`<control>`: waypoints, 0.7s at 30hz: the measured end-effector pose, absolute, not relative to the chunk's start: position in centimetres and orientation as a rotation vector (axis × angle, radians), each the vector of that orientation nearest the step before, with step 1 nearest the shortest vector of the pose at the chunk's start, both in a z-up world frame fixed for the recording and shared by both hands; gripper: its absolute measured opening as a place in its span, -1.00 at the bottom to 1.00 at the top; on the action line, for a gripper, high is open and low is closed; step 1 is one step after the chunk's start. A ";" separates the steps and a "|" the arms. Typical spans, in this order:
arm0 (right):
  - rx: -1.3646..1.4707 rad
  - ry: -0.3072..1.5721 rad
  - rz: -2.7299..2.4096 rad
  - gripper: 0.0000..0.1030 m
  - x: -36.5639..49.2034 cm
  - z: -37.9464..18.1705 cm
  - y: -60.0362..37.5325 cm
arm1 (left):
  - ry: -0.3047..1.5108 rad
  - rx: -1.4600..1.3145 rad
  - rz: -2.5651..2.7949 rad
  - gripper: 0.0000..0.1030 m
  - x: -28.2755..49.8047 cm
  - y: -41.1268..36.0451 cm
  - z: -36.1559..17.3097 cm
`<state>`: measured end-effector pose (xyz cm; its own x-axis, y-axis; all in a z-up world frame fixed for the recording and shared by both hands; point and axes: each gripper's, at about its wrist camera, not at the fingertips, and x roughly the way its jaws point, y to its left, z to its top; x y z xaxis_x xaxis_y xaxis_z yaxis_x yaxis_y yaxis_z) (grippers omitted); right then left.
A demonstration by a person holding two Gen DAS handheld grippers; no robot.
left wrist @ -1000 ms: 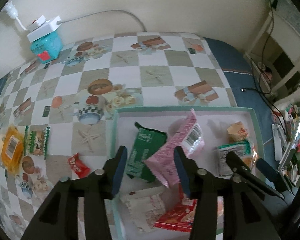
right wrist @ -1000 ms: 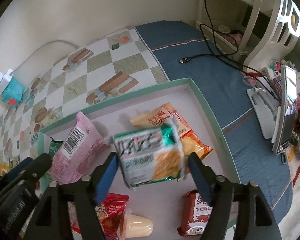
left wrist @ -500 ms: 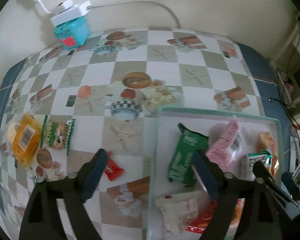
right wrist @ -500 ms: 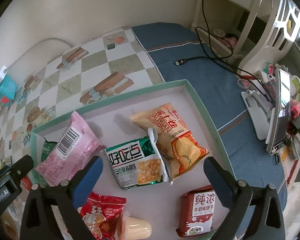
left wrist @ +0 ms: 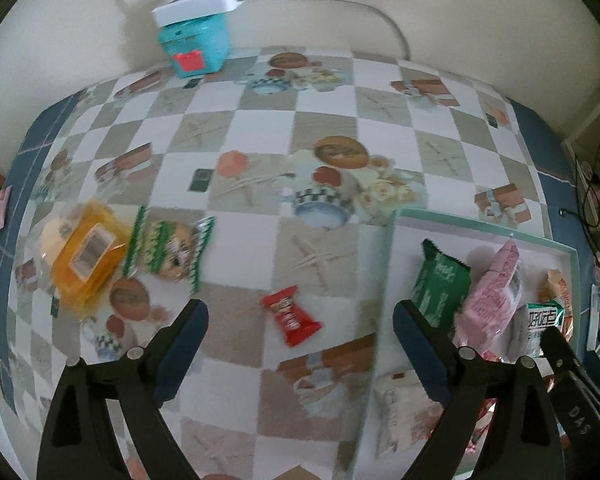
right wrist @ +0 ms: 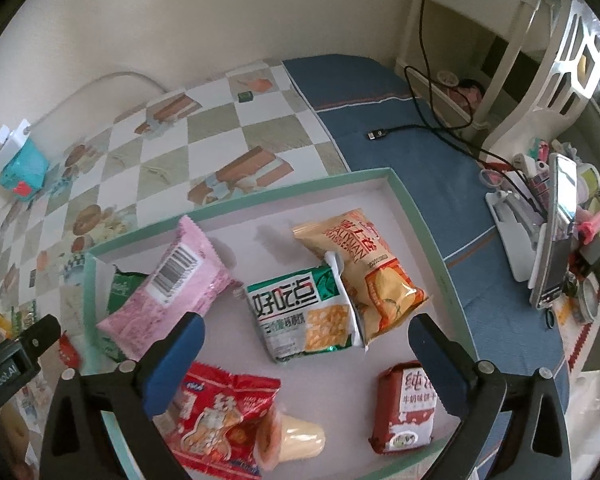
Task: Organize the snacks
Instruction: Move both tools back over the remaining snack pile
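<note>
A checkered tablecloth (left wrist: 324, 120) printed with food pictures covers the table, and a shallow green-rimmed tray (right wrist: 428, 240) lies on it, holding most of the snacks. The right tongs (right wrist: 306, 344) hang over the tray, spread wide and holding nothing, their jaws having just been opening. Directly between and just beyond their blue tips lies a green-and-white packet (right wrist: 300, 312), flat on the tray floor and overlapping an orange chip bag (right wrist: 364, 268) on its right. A pink packet (right wrist: 172, 284) lies to the left, barcode up, resting partly on a dark green packet (right wrist: 120, 286) against the tray's left wall. Nearer the camera are a red bag (right wrist: 220, 420), a small jelly cup (right wrist: 296, 436) on its side touching it, and a dark red biscuit pack (right wrist: 408, 412) under the right jaw. The left tongs (left wrist: 300, 336) hang over the bare cloth just left of the tray, also spread wide and empty after opening further. A small red candy (left wrist: 290, 314) lies loose on the cloth between their tips, closer to the middle than to either jaw. Farther left lie a green-edged snack (left wrist: 168, 252) and a yellow packet (left wrist: 84, 256), side by side and somewhat blurred. A teal box (left wrist: 196, 44) with a white plug block on top stands at the far wall, well apart from everything.
</note>
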<state>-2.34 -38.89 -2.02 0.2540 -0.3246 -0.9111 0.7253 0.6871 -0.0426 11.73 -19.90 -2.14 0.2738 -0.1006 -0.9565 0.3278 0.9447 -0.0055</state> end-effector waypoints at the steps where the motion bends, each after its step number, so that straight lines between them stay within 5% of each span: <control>1: 0.431 1.095 -0.742 1.00 -2.4 -1.8 -38.7 | 1.266 0.202 -0.285 0.82 11.7 -19.4 -2.0; 21: 0.369 1.059 -0.642 1.00 -2.8 1.5 -28.8 | 1.254 0.146 -0.092 0.82 11.7 -6.6 0.9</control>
<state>-2.79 -28.79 1.48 0.3342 -0.3086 -0.8906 0.6475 0.7618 -0.0210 11.73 -6.55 0.90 0.3092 0.0110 -0.9509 0.1491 0.9870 0.0599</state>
